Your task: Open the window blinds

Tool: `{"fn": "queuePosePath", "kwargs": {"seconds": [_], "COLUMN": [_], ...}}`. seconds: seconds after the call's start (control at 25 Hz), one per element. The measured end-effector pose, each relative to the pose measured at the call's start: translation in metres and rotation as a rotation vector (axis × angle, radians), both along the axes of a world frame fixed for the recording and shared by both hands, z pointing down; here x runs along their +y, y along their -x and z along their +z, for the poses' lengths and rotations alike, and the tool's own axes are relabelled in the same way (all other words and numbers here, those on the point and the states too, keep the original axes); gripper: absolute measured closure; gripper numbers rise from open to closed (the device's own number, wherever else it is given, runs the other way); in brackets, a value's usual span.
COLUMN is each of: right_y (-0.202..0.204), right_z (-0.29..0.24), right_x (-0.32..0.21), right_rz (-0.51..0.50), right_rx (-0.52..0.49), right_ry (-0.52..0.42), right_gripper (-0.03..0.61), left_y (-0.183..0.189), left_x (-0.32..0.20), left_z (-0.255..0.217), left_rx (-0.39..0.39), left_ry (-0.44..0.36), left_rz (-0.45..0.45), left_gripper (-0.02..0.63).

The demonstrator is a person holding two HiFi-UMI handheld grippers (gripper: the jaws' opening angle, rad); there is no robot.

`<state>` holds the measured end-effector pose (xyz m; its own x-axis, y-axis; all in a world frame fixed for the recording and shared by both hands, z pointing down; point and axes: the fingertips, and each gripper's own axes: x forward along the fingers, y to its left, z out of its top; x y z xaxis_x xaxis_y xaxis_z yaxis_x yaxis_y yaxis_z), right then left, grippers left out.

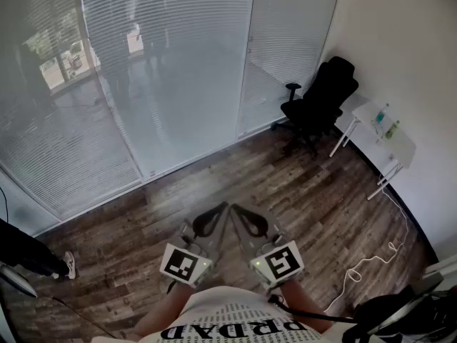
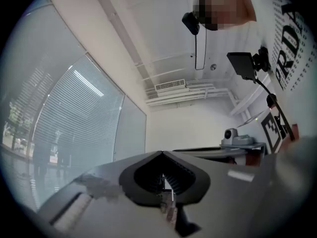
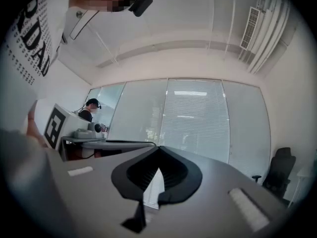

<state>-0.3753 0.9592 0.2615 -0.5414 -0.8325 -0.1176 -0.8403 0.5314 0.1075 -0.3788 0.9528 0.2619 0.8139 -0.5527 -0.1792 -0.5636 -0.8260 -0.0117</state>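
A: Room: dark wood-plank floor (image 1: 285, 184) is running up to a glass wall; a white wall is closing the right side.

B: Item, window blinds (image 1: 164, 63)?

A: They are hanging over the glass panels with slats lying flat and shut, well apart from both grippers, across the floor.

B: Left gripper (image 1: 220, 210)?

A: It is hovering low in front of the person's white shirt, with its jaws pressing together at the tips and pinching nothing.

B: Right gripper (image 1: 238, 211)?

A: It is sitting just beside the left one, tips nearly touching it, its jaws likewise pressed together and empty, and it is facing the blinds.

B: Other stock?

A: A black office chair (image 1: 318, 102) is standing in the far right corner, beside a white table (image 1: 389, 138) carrying bottles (image 1: 386, 120). A white cable (image 1: 371, 259) is trailing on the floor.
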Motion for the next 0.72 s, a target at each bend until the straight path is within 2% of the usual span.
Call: {"fn": "queuePosePath", "kwargs": {"seconds": [0.4,0.72], "right_y": [-0.022,-0.005], "right_z": [0.0,0.002], "right_x": [0.001,-0.004], "right_rz": [0.055,0.014], "right_rx": [-0.065,-0.029], "right_ry": [0.032,0.041], "right_gripper": [0.571,0.571], "left_y": [-0.016,-0.001], "left_x": [0.0,-0.004], "left_z": [-0.004,-0.005], "left_rx": [-0.01,0.008], "left_ry": [0.008,-0.008], "left_rz": [0.003,-0.008], "left_gripper": [0.623,0.621]}}
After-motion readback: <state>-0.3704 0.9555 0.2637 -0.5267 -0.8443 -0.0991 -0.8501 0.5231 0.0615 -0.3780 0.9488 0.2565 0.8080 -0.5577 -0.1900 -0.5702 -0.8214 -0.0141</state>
